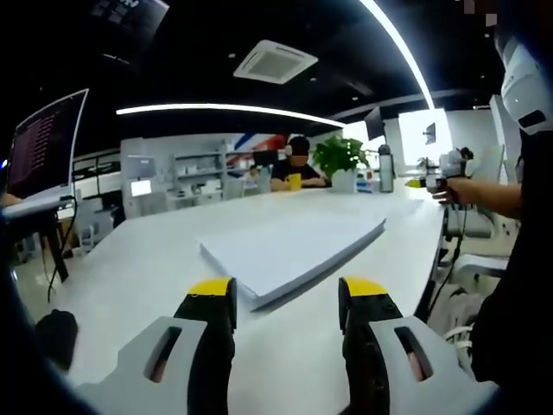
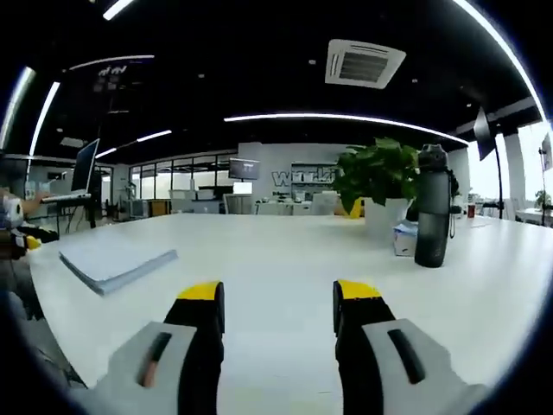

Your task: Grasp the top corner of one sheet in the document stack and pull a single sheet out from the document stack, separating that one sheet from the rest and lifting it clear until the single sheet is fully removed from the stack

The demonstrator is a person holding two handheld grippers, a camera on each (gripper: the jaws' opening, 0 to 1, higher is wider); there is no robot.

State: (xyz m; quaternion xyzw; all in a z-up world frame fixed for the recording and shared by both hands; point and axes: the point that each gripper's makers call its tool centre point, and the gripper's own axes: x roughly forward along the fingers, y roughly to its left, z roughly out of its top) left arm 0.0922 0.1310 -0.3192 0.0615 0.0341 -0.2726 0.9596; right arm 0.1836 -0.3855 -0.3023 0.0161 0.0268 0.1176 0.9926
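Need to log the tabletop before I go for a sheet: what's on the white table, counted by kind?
Stack of white paper sheets: 1
Dark tall plastic water bottle: 1
Green leafy plant in a white pot: 1
Small pale box beside the bottle: 1
Yellow mug: 1
Total: 5

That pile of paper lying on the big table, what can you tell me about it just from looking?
The thick stack of white paper sheets lies flat on the long white table, squared up neatly, its layered edges showing as fine lines along the sides. One corner points toward the left hand-held gripper, whose yellow-tipped jaws stand open just short of it, not touching. Nothing rests on top. It sits near the table's edge, well apart from the dark bottle and potted plant.
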